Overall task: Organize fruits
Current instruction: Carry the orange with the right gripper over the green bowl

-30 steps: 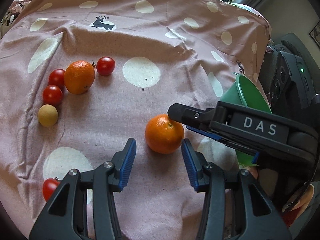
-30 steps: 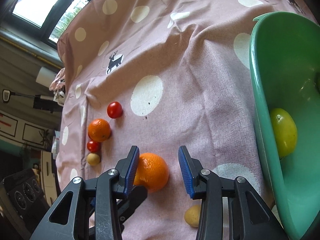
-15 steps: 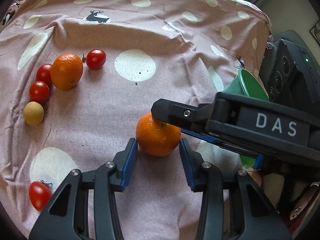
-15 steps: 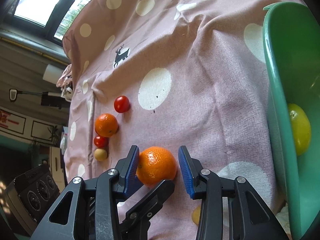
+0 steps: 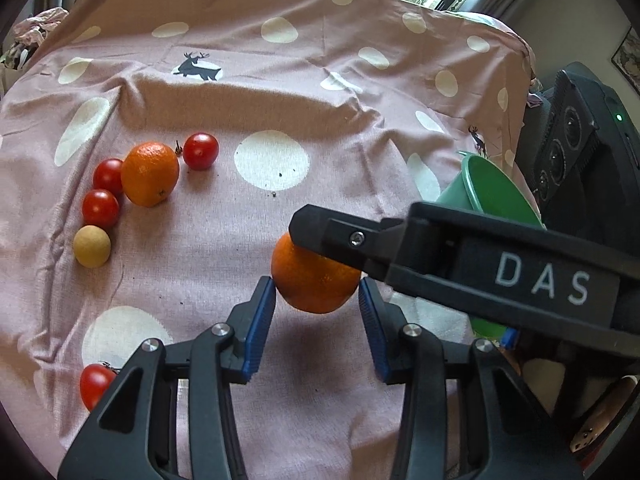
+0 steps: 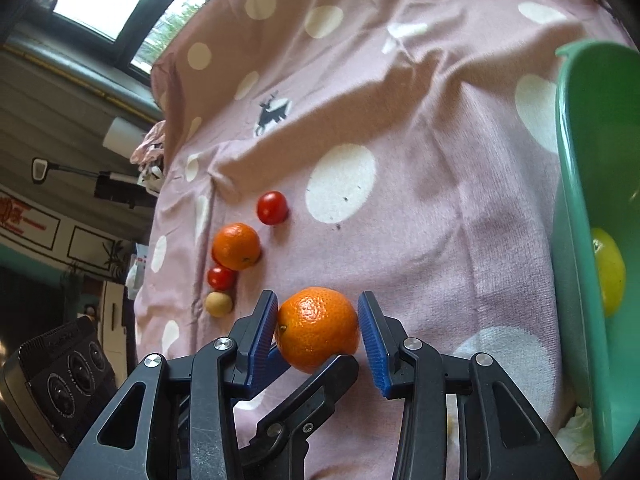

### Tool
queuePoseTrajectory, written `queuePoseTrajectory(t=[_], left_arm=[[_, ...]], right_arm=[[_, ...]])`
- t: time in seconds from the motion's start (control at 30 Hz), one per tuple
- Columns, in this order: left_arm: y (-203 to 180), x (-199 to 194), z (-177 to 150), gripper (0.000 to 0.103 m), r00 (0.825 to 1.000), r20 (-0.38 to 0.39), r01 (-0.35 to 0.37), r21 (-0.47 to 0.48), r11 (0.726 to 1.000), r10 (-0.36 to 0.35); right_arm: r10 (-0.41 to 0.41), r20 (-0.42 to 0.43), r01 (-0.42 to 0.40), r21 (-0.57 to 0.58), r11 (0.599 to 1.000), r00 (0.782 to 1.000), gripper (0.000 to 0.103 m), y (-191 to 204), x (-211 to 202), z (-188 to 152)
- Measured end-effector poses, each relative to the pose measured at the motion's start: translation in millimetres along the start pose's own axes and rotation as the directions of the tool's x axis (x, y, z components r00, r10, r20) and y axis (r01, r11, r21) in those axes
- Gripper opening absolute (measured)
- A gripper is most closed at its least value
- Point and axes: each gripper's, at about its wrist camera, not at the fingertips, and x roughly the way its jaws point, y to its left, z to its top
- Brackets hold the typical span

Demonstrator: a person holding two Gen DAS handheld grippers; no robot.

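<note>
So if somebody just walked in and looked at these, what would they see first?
First, the bright orange in the middle, with both grippers crowding around it from two sides: it sits between the blue jaws of the left gripper and those of the right gripper. Next, the big green bowl at the right edge, holding a yellow fruit. Then the little row of tomatoes beside a second orange on the spotted pink cloth.

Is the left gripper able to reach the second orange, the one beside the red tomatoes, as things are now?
Probably not yet: the left gripper has the near orange between its pads. The cloth toward the second orange looks free.
</note>
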Motion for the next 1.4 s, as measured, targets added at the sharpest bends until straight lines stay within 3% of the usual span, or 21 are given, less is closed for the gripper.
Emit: queuePoseTrajectory(t=[0.83, 1.4], left_arm=[[-36.5, -64.6, 0.4, 0.044, 0.973, 0.232, -0.027, 0.078, 0.997, 0.008], [-75.9, -78.9, 1.4, 0.044, 0.957, 0.29, -0.036, 0.162, 0.986, -0.013]], right_arm=[[0.064, 0.219, -0.03, -0.157, 0.987, 0.974, 0.044, 43.6, -66.8, -13.7], [0.097, 0.315, -0.046, -0.165, 0.985, 0.944, 0.044, 36.2, -106.9, -17.3]])
